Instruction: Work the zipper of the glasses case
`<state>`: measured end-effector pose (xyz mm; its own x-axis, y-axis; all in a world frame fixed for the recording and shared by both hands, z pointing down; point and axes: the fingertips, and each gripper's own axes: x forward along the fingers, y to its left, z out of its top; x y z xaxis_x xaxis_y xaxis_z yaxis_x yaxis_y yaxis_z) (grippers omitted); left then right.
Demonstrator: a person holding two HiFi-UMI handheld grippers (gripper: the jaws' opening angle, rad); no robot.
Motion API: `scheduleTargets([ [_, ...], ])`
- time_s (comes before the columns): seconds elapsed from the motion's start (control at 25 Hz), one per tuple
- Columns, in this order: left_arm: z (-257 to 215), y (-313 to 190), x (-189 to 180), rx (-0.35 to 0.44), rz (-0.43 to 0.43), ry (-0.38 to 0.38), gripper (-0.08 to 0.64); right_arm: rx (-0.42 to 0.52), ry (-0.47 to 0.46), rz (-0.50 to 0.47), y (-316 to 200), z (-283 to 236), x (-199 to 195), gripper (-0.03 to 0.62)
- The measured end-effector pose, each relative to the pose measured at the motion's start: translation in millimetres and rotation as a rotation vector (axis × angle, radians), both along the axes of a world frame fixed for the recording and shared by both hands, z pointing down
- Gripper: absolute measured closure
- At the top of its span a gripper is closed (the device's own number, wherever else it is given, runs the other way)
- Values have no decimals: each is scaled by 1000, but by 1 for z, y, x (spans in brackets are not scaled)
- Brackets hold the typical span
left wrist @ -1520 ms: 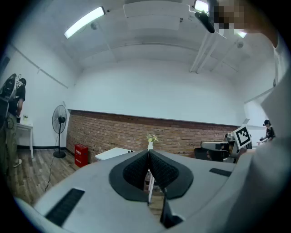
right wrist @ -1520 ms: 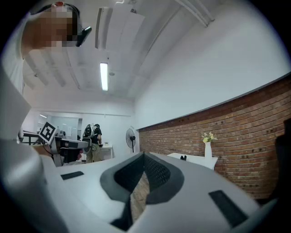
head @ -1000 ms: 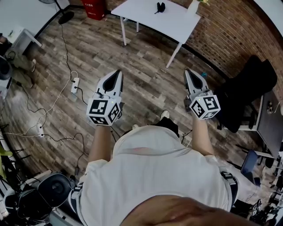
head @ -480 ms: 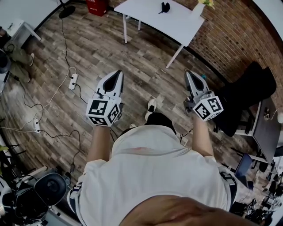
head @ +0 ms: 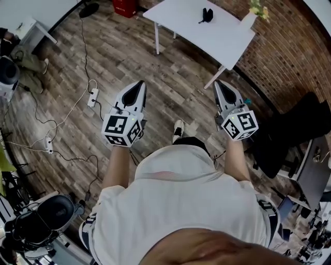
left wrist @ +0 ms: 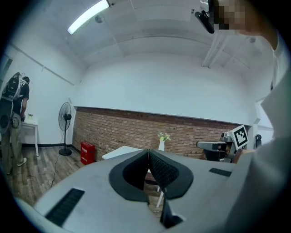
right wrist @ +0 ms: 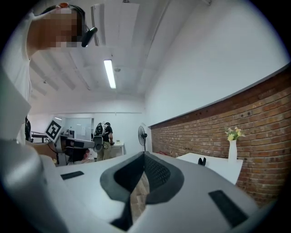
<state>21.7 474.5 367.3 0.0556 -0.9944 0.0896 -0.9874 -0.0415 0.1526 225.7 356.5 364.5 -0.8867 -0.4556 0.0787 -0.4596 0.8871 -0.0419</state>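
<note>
A small black object (head: 207,14) lies on the white table (head: 217,39) far ahead; it is too small to tell whether it is the glasses case. The right gripper view shows the same object (right wrist: 201,160) on the table (right wrist: 220,167). My left gripper (head: 139,85) and right gripper (head: 219,84) are held out at waist height over the wooden floor, well short of the table. Both are shut with nothing between the jaws, as the left gripper view (left wrist: 148,153) and right gripper view (right wrist: 144,154) show. My shoe (head: 178,128) is between them.
A white vase with flowers (head: 250,17) stands at the table's right end, by the brick wall. A black chair (head: 292,129) is at the right. A power strip with cables (head: 93,97) lies on the floor at the left. A standing fan (left wrist: 65,128) and a person (left wrist: 19,119) are further left.
The table has come nearer and lower in the head view as I step forward, one shoe now out in front. Both grippers stay shut and level.
</note>
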Motion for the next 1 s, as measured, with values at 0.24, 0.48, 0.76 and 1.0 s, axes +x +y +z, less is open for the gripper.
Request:
scheduleTargets([
  [0.24, -16, -81, -9, 4, 0, -27, 545, -21, 1, -65, -74, -2, -24, 541],
  [0.48, -25, -154, -1, 8, 16, -63, 545, -43, -80, -101, -147, -10, -20, 543],
  [0.76, -14, -226, -6, -23, 39, -59, 545, -51, -67, -60, -214, 5, -21, 541],
  [1.0, -4, -290, -28, -30, 94, -48, 545, -72, -60, 19, -270, 18, -33, 541],
])
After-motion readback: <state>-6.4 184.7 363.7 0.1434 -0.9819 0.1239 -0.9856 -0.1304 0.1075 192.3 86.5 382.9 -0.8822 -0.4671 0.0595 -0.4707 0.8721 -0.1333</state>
